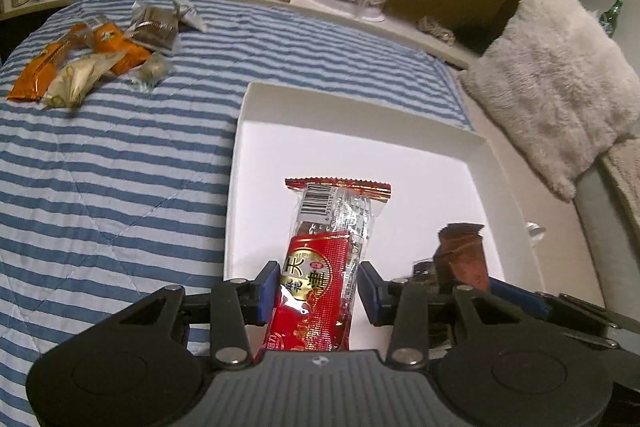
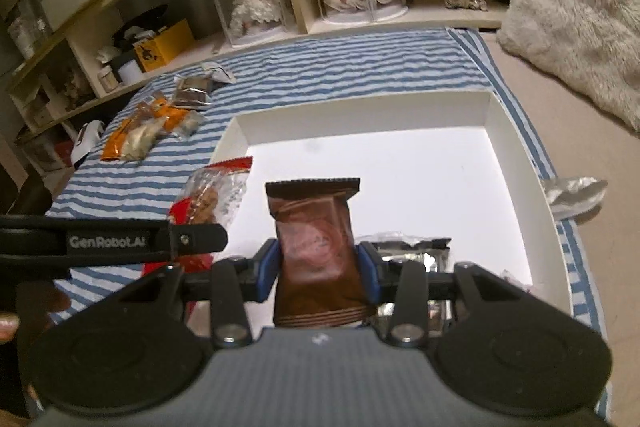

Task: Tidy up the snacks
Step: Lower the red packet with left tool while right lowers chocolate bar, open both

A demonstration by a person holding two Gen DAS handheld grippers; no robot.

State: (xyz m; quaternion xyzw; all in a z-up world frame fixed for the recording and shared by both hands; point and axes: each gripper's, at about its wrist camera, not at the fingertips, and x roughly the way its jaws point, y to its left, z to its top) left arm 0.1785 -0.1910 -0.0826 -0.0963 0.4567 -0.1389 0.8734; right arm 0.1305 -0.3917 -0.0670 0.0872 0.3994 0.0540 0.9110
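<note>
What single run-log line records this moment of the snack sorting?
left gripper: shut on red snack pack | right gripper: shut on brown snack pack | both over white box | loose snacks on bedspread

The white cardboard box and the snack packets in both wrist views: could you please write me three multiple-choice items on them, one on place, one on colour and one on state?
1. Where does the white cardboard box sit?
A. on the blue-and-white striped bedcover
B. on the shelf
C. on the fluffy cushion

2. What colour is the packet in the right gripper?
A. orange
B. brown
C. green

3. How is the left gripper?
A. open and empty
B. out of view
C. shut on a packet

Answers: 1 A, the striped bedcover lies around the box. 2 B, the brown snack packet sits between its blue pads. 3 C, the pads press the red snack packet.
</note>
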